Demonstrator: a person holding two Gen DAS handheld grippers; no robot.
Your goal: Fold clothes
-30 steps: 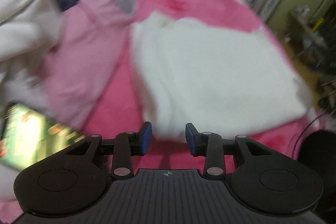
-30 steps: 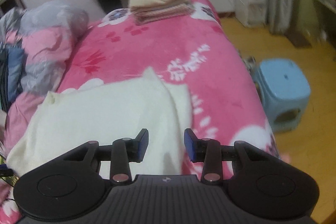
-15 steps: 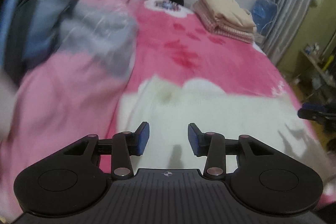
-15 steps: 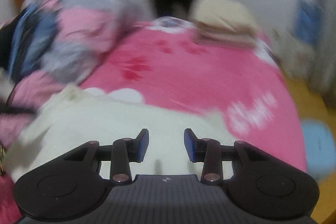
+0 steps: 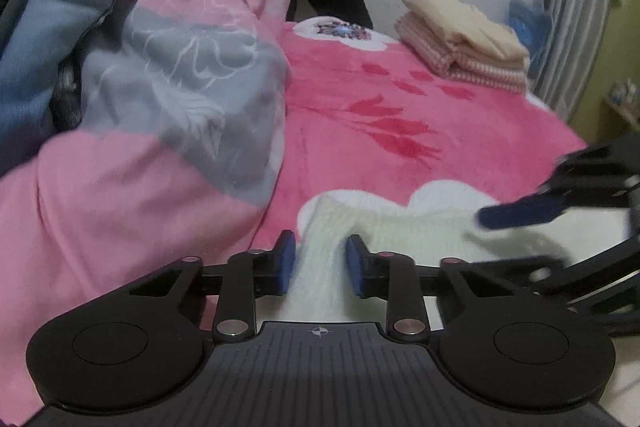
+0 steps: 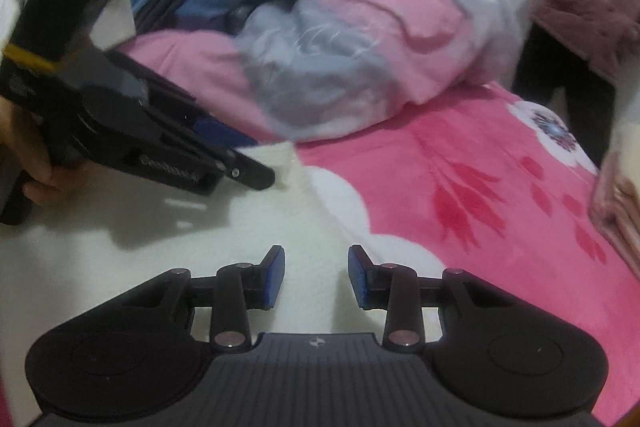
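two claws over white garment [image 5: 400, 227], jaws parted.

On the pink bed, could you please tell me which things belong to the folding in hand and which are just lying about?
In the job:
- flat cream fleece garment
- left gripper, jaws just closing astride its corner
- right gripper, open above it

Lying about:
- folded stack of cream and pink checked clothes
- bunched pink and grey quilt
- pink flowered blanket
- standing person

left claw [image 5: 320, 263] narrowed over cream garment [image 5: 400, 227] corner
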